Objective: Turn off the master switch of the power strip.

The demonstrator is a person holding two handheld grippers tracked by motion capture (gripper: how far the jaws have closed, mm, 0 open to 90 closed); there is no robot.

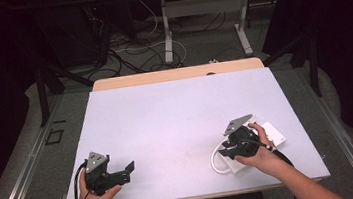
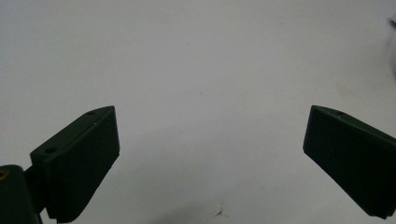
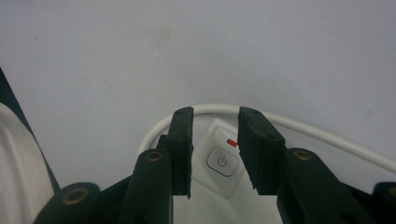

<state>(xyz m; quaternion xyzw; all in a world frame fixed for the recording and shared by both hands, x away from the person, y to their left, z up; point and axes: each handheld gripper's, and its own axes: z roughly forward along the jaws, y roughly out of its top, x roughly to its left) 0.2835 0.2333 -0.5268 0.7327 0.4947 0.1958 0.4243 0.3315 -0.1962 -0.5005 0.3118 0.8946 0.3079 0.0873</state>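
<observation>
Right tool [image 3: 215,149] jaws parted over white power strip [image 3: 224,163], left tool [image 2: 210,158] wide open, pale table [image 1: 166,115], dark cabled floor [image 1: 129,54].

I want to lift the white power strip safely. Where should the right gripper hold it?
Probably across the narrow width of the power strip, coming from above: it lies flat. Keep the right gripper off the power button and the white cable.
</observation>
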